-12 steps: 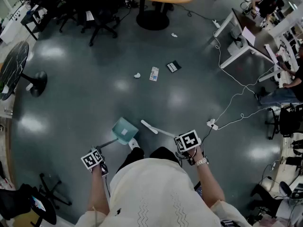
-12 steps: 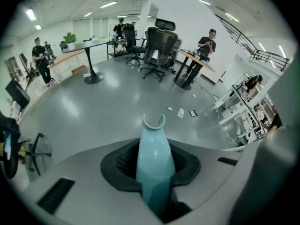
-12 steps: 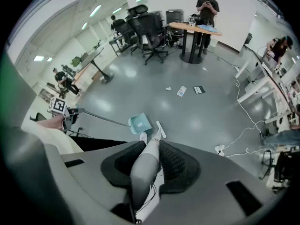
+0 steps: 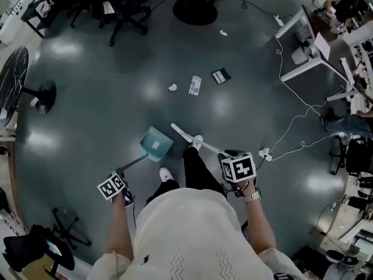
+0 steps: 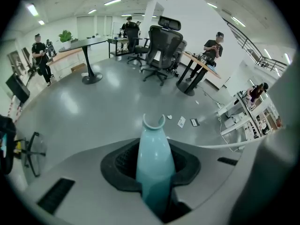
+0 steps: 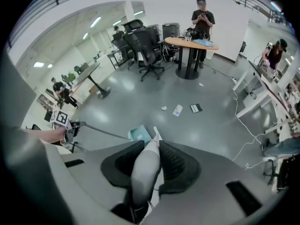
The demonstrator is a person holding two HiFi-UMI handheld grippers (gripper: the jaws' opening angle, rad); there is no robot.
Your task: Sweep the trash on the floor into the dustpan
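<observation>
Head view: dustpan (image 4: 156, 144) on floor (image 4: 105, 98), trash (image 4: 195, 85) at its 1 o'clock, well apart.
Left gripper (image 5: 152, 172): jaws clenched on dustpan handle.
Right gripper (image 6: 144, 170): jaws clenched on broom (image 4: 182, 134) handle.

- The floor (image 4: 105, 121) is glossy dark grey with pale patches of light.
- Three bits of trash lie near each other mid-floor: a crumpled paper (image 4: 172, 87), a white packet (image 4: 195, 85) just beside it, and a dark card (image 4: 220, 76) further right.
- A white scrap (image 4: 223, 32) lies well apart, near the round table base (image 4: 195, 10).
- A power strip (image 4: 265, 154) lies at the right, and its white cable (image 4: 291, 124) snakes toward the desks.
- The dustpan (image 4: 156, 143) and brush (image 4: 182, 133) are low by a white shoe (image 4: 166, 174); I cannot tell if they touch the floor.
</observation>
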